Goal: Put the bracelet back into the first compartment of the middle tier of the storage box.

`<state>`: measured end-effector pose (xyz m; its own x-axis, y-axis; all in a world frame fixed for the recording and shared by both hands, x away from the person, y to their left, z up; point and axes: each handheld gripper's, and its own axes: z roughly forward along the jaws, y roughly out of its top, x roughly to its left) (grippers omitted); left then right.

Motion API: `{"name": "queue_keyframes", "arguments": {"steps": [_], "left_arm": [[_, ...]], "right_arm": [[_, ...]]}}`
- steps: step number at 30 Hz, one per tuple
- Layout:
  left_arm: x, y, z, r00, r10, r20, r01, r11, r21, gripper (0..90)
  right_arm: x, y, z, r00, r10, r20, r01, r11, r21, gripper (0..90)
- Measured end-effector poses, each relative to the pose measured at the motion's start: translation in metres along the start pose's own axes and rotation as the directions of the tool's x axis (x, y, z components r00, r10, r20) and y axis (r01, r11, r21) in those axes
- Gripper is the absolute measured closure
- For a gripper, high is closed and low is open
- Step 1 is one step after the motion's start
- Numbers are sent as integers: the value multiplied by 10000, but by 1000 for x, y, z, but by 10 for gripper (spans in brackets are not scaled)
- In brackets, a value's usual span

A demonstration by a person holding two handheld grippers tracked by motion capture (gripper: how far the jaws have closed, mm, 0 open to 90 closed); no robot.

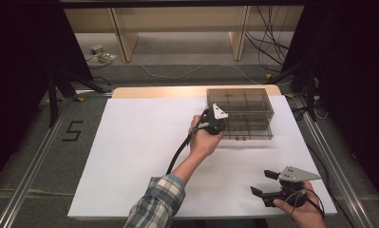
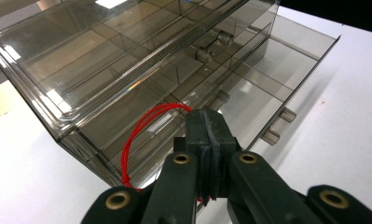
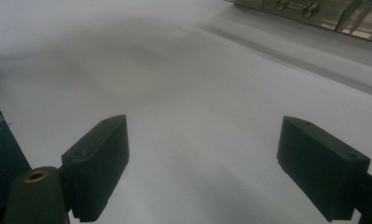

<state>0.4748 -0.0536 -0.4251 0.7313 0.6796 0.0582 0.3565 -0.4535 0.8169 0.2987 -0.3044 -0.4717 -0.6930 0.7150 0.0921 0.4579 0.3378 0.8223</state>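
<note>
Left gripper (image 2: 207, 140) jaws pressed together, pinching red string loop (image 2: 141, 135); loop hangs just in front of jaws, over open lower drawer (image 2: 267, 79) of clear plastic box (image 2: 81, 60)

Right gripper (image 3: 202, 163) jaws wide apart, holding nothing, over bare white table (image 3: 183, 70), well apart from box

Step looks like: putting string into drawer

Next move, my guess: lower left gripper into 1 drawer slot, open jaws, let string drop; then push drawer shut

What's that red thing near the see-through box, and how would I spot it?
Start at the smoky transparent drawer box at the far right of the white table. Its lower drawer is pulled out, and the left tool is shut just over it. The thin red string loop hangs from that tool, the one bright colour there.
</note>
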Motion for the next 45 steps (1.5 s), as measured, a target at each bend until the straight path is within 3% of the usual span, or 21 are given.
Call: {"name": "queue_keyframes", "arguments": {"steps": [16,45], "left_arm": [[0,-3,11,9997,247,81,-248,9997,62,896],[-3,-7,20,9995,284,149,-289,9989,375,883]], "right_arm": [[0,0,0,10000,6,-11,-6,10000,0,174],[0,0,0,10000,-4,-21,4,10000,-5,174]]}}
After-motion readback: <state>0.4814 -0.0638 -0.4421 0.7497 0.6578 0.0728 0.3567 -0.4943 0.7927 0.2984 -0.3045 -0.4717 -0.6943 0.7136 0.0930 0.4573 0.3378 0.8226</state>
